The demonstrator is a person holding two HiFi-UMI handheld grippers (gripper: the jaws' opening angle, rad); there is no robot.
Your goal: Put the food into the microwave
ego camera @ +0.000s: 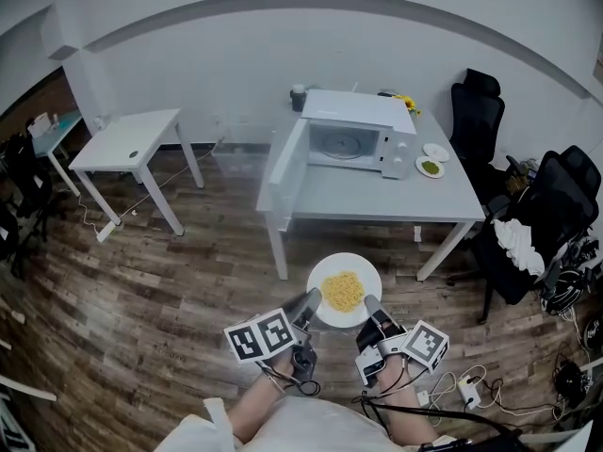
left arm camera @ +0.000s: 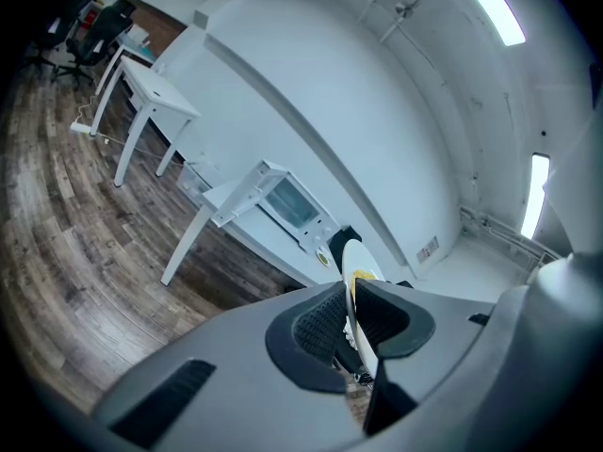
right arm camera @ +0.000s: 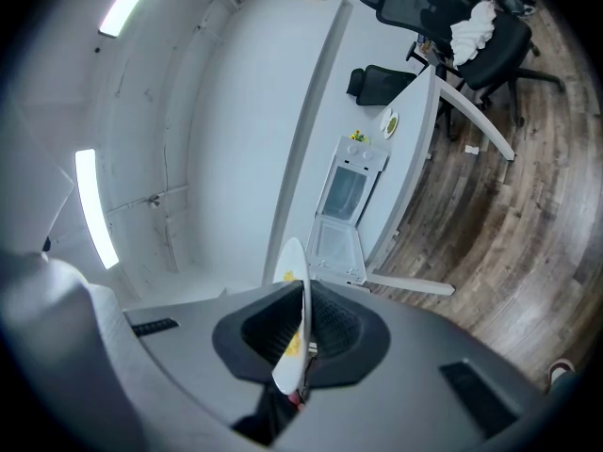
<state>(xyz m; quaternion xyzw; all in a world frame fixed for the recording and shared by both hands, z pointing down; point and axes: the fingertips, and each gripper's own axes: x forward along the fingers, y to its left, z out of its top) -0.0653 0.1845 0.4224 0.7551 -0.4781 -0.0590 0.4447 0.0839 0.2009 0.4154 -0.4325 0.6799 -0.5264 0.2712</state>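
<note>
Closest in, the left claw (ego camera: pixel 310 301) and the right claw (ego camera: pixel 373 307) each pinch an opposite edge of a white plate (ego camera: pixel 369 273). They hold it between them over the wood floor (ego camera: pixel 160 271), short of the surface (ego camera: pixel 377 205). Only the head view looks down onto the plate's face and shows the heap of yellow noodles (ego camera: pixel 343 291) at its middle. Each claw view meets the plate edge-on, a thin white blade pressed between the ribbed pads, with just a fleck of yellow beside the rim. Those two views settle the grip: both claws are clamped on the rim with the pads tight against it. Beyond, the microwave (ego camera: pixel 360 132) stands on the surface with its door (ego camera: pixel 286 166) swung wide to the left. The head view shows the turntable (ego camera: pixel 341 145) inside, which the claw views leave too small to tell. Right of the microwave lie two small dishes (ego camera: pixel 431 168), one with something green on it. A smaller surface (ego camera: pixel 127 139) stands well apart to the left, and black chairs (ego camera: pixel 546 205) stand to the right. The claw views alone take in the ceiling lights (left arm camera: pixel 490 8).
</note>
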